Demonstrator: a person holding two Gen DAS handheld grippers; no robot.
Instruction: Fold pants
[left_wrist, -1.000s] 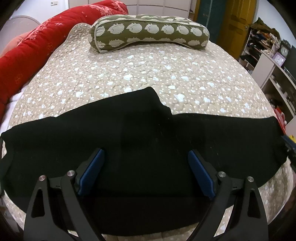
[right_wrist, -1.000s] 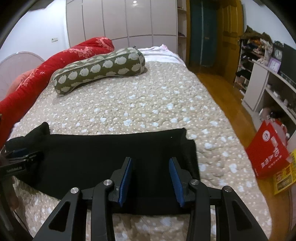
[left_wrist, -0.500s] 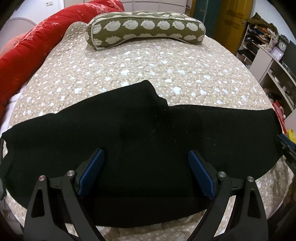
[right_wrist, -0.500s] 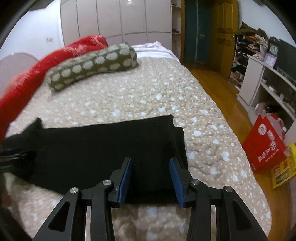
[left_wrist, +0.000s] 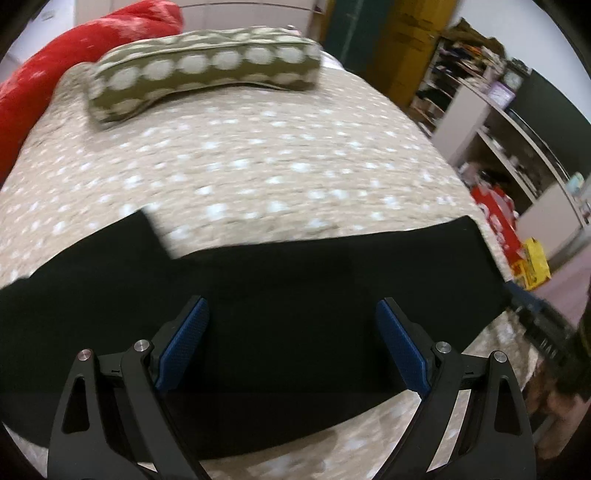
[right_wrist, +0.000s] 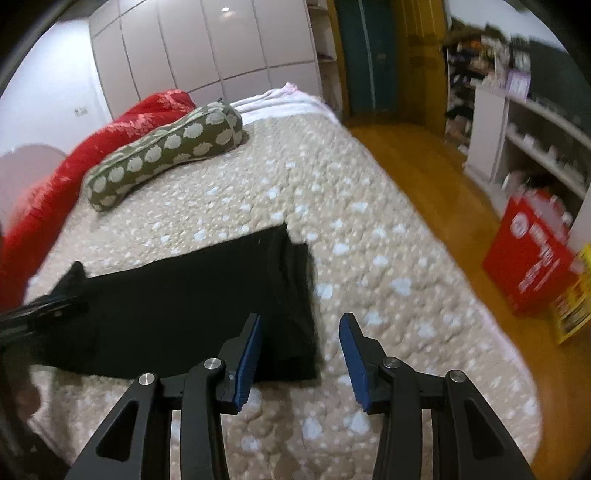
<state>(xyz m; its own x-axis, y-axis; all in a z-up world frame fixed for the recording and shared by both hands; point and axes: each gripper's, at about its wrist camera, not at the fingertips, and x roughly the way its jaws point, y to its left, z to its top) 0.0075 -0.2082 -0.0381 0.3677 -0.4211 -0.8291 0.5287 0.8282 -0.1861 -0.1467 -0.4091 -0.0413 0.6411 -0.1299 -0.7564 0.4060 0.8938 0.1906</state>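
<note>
Pants (left_wrist: 295, 314) lie flat near the bedspread's (left_wrist: 258, 155) edge; left tongs (left_wrist: 291, 332) and right tongs (right_wrist: 301, 343) spread, empty.

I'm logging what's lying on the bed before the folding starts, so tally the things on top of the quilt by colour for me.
Black: 1, the pants
Olive green with pale spots: 1, the long pillow
Red: 1, the bundled blanket along the far edge
Total: 3

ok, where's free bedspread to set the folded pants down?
Widest bare stretch: quilt between the black pants and the green pillow. Another patch lies right of the pants' end toward the bed edge. The red blanket crowds the far side.
</note>
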